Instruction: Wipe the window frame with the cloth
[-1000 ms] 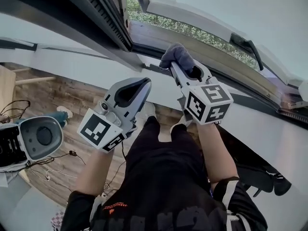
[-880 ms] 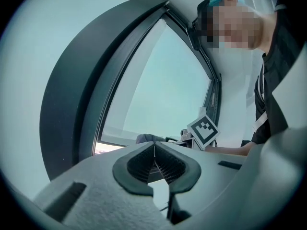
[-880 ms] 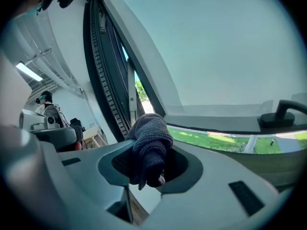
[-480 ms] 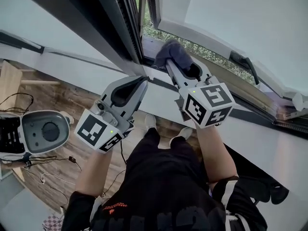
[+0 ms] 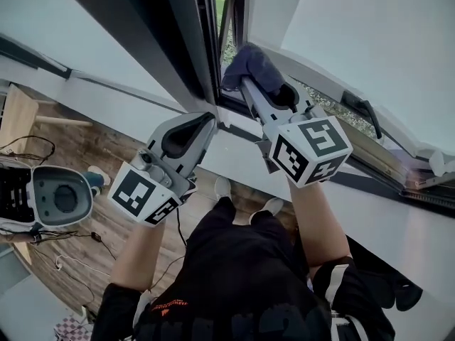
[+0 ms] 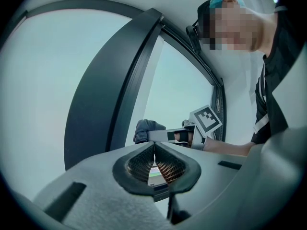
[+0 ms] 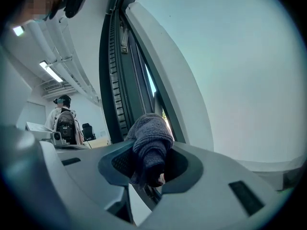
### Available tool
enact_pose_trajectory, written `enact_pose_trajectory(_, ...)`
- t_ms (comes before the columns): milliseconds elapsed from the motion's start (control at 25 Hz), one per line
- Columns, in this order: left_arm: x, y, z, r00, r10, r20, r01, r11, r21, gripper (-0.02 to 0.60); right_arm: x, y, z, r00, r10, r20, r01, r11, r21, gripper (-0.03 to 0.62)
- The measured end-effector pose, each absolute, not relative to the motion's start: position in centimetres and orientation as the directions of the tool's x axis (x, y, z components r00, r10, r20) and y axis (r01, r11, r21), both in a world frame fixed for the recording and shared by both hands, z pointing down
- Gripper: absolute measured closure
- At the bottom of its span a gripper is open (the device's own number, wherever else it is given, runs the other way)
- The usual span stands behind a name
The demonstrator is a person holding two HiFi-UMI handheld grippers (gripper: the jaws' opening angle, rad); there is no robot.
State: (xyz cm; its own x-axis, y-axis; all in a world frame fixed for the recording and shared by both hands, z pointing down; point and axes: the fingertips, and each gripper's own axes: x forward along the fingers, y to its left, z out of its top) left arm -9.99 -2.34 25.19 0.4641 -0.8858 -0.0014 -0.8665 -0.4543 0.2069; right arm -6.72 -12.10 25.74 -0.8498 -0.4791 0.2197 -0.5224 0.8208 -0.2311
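While the right gripper [image 5: 249, 89] clamps the bunched grey-blue knit cloth [image 5: 245, 64] at the dark metal window frame [image 5: 199, 41], wipe looks mid-stroke, next drag along it; left gripper [image 5: 204, 123] below the frame, jaws together, empty.

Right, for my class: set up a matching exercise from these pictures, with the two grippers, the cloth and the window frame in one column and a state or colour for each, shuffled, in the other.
Column one:
1. left gripper
2. right gripper
3. cloth
4. window frame

Column two:
A. grey-blue, bunched up
B. dark, running along the opening
C. shut, nothing held
D. shut on a piece of fabric

Pairs: 1-C, 2-D, 3-A, 4-B.
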Motion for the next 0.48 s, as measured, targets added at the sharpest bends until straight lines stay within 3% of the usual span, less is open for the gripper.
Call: enact_pose_trajectory(480,-11.2,-2.2,23.9,0.433,-0.901,-0.029,-0.882,-0.43,0.191,0.56,-9.3,-11.9,21.6,-0.882,-0.448,0.147,-0.469,0.863,-0.188,0.473)
